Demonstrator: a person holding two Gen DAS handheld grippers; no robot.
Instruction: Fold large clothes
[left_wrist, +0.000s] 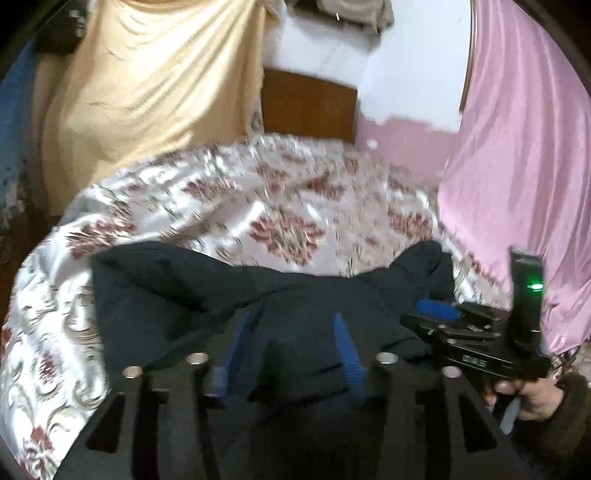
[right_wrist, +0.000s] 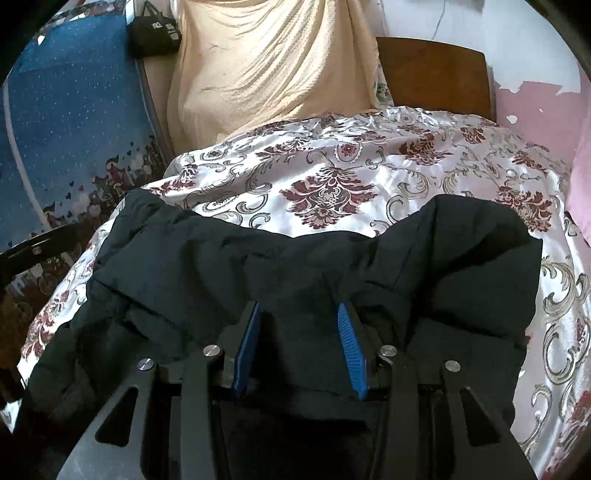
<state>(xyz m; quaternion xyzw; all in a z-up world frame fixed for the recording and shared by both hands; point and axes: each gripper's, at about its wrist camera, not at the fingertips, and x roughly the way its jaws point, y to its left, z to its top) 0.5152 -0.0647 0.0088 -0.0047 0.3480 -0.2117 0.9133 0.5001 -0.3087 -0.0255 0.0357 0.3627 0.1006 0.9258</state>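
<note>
The dark jacket (right_wrist: 280, 266) is bunched across the near edge of the bed (right_wrist: 369, 155), sleeves poking out at 10 and 2 o'clock. Left gripper (left_wrist: 291, 343) and right gripper (right_wrist: 301, 343) both have jaws partway open, gripping nothing. I'd re-grab the outer corners and flatten it before folding

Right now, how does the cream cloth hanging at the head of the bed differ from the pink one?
The cream cloth hangs on the left of the wooden headboard; the pink cloth hangs on its right. The cream cloth drapes in broad diagonal swags; the pink cloth falls in long, mostly vertical folds. In the right wrist view the cream cloth fills much of the back, while the pink one is only a sliver at the edge. Both are plain and shiny.
</note>
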